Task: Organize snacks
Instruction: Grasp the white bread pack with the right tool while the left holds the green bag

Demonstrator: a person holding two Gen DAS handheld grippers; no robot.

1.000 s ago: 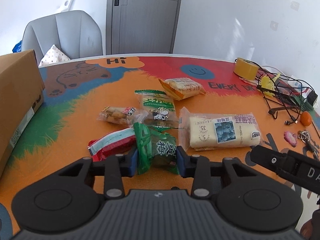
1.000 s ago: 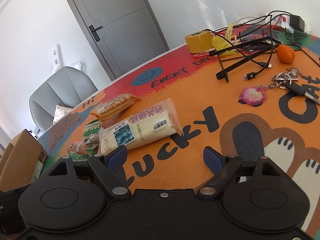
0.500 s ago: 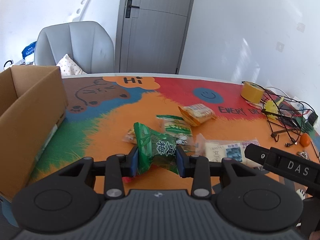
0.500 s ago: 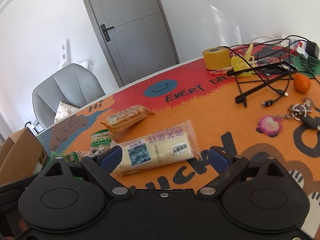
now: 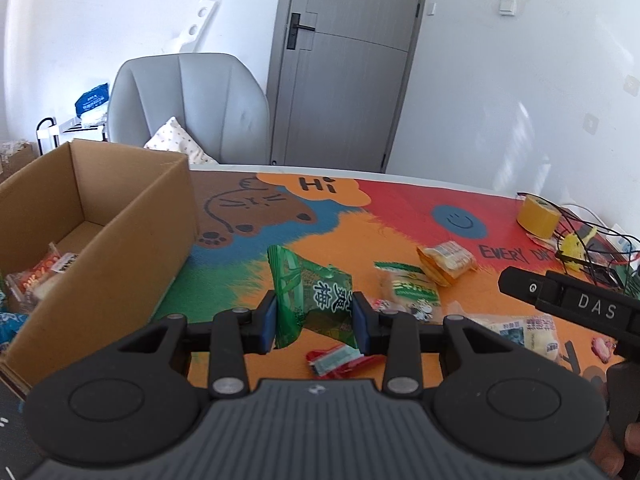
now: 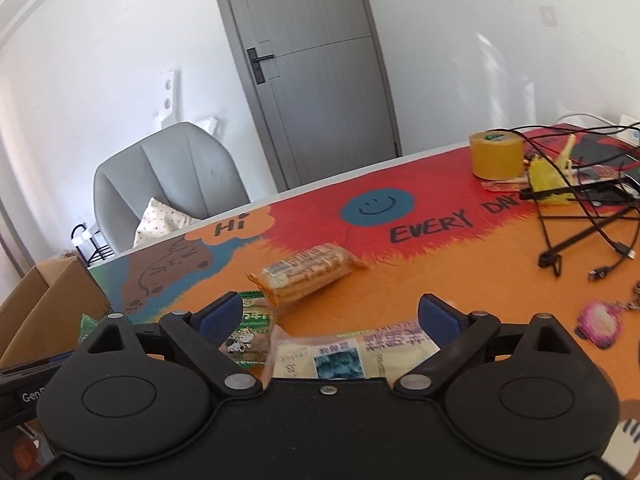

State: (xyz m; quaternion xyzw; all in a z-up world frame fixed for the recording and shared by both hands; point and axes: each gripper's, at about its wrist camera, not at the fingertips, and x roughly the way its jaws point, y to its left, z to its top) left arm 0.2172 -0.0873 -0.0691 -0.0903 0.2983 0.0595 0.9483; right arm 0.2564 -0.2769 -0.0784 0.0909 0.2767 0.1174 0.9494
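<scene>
My left gripper [image 5: 314, 322] is shut on a green plum snack packet [image 5: 310, 292] and holds it above the table, to the right of an open cardboard box [image 5: 120, 236] that has snacks in it. On the table lie a red packet [image 5: 338, 360], a green-and-white milk candy packet [image 5: 412, 292], an orange cracker packet [image 5: 448, 260] and a long white cake packet [image 5: 524, 330]. My right gripper [image 6: 330, 318] is open and empty above the white cake packet [image 6: 352, 354]; the cracker packet [image 6: 308, 274] lies beyond it.
A yellow tape roll [image 6: 496, 154], black cables [image 6: 592, 216], a yellow toy [image 6: 548, 176] and a pink keychain [image 6: 600, 322] sit at the table's right. A grey chair [image 5: 188, 104] stands behind the table. The right gripper's body [image 5: 568, 304] shows in the left view.
My left gripper has lifted the green packet off the table and moved left toward the box. My right gripper has moved back and left, over the white cake packet.
</scene>
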